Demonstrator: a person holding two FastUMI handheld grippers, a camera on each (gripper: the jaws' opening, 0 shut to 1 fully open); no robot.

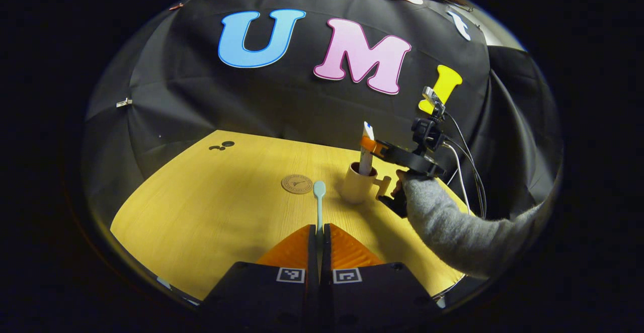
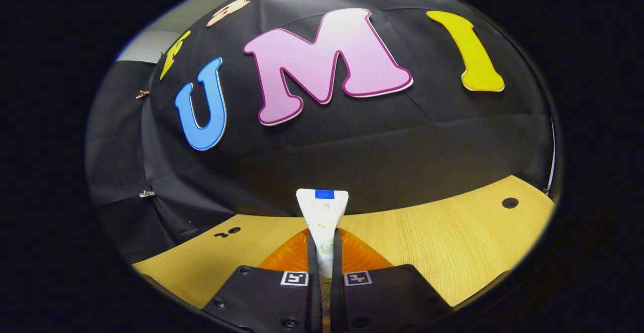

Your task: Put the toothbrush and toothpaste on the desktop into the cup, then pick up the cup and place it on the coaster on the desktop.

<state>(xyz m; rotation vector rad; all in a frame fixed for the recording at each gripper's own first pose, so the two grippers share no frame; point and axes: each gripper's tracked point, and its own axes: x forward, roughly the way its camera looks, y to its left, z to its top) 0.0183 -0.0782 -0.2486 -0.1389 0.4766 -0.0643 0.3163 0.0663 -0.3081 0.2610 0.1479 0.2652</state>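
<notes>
Toothpaste pinched by right gripper — left gripper clamps toothbrush, cup beyond.

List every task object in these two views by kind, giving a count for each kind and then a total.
Toothbrush: 1
Toothpaste tube: 1
Cup: 1
Coaster: 1
Total: 4

Dim booth; desktop brightly lit from above; soft shadows; strong fisheye edge bending; sharp focus.
</notes>
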